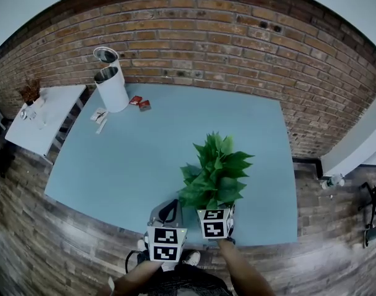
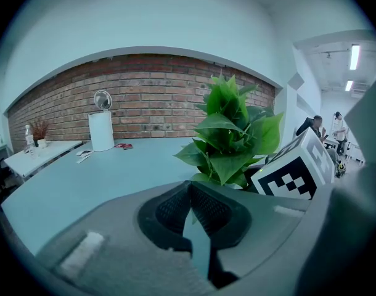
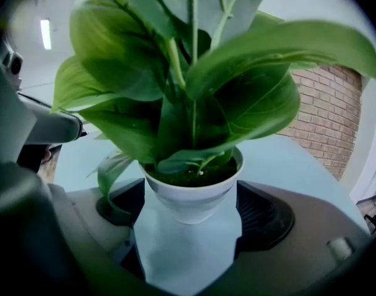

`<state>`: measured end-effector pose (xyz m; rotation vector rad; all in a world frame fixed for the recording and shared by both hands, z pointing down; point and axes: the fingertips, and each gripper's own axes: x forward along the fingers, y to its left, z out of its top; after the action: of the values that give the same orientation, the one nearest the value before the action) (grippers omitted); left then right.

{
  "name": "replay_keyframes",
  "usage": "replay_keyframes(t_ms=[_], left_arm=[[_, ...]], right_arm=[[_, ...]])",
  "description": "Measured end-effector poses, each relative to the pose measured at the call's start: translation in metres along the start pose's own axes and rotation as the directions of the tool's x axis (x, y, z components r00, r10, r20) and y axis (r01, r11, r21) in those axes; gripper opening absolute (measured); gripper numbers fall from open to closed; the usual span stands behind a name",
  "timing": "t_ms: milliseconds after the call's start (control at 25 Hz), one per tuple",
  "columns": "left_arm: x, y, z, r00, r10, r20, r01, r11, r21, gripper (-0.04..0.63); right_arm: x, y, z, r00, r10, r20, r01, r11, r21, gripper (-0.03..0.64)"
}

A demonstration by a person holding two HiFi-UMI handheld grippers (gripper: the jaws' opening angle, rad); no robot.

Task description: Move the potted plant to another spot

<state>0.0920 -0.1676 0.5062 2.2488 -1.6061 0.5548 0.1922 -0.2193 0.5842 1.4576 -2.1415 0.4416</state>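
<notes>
Potted plant (image 1: 216, 171) sits ungrasped at the near table (image 1: 145, 159) edge
Right gripper (image 3: 191, 213) gapes around its pot; left gripper (image 2: 191, 209) pinched together, empty

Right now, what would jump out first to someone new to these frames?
The leafy green potted plant stands near the near edge of the blue table, set between the open jaws of the right gripper. Beside it, the left gripper is shut on nothing. A tall white cylinder stands at the table's far left corner, by the brick wall.
</notes>
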Motion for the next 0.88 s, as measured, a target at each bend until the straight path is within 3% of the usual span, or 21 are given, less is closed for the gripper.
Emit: replay_keyframes(t_ms=[240,880], left_arm=[[-0.007,-0.005,-0.005,1.000,0.002,-0.008,-0.002,1.000,0.006,-0.003],[-0.026,-0.011,-0.009,0.996,-0.092,0.009,0.091,0.995,0.033,-0.003]], right_arm=[[-0.016,0.005,-0.005,1.000,0.017,0.006,-0.017,1.000,0.021,0.452],[-0.062,0.016,0.002,0.996,-0.068,0.059,0.065,0.997,0.040,0.271]])
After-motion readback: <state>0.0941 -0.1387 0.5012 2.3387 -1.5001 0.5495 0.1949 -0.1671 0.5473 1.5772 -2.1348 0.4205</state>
